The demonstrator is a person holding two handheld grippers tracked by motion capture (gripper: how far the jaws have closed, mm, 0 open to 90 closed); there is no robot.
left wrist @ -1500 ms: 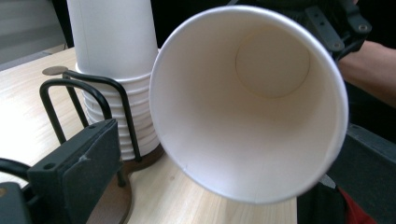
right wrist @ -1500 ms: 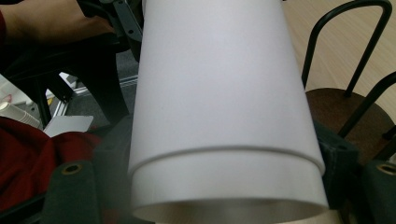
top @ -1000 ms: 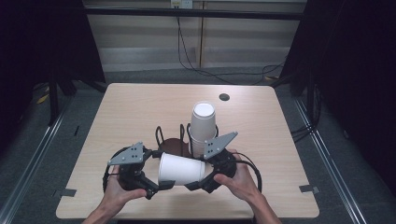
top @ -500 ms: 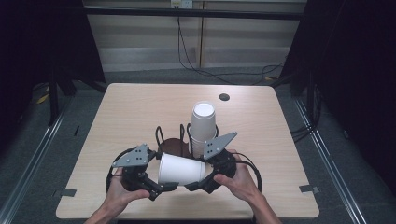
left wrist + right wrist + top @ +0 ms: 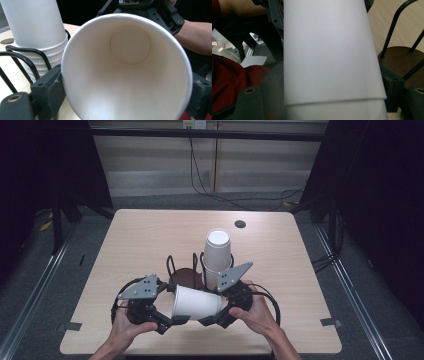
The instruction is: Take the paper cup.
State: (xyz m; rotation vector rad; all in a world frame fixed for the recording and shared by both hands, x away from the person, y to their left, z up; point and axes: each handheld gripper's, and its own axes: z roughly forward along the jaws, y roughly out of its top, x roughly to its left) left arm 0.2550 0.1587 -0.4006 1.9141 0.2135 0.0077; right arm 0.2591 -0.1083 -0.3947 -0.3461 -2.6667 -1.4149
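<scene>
From the high view, a white paper cup (image 5: 196, 302) lies sideways above the tabletop (image 5: 135, 240) between the left tool (image 5: 167, 322) and right tool (image 5: 212, 320). In the left gripper view, the left tool's jaws, which have just been closing, press its rim. In the right gripper view, the right tool clamps its base end.

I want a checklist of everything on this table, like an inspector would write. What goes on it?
Surface: pale wooden table, with a dark round hole near the far edge.
Job's things: white paper cup held sideways between both grippers; stack of white paper cups upright in a black wire rack with a brown base.
Clutter: nothing seen.
Grippers: left gripper, whose jaws have just been closing, grips the cup's rim; right gripper clamps its bottom end.
Cables: black loops trail beside each gripper.
Surroundings: dark curtains, grey floor.
</scene>
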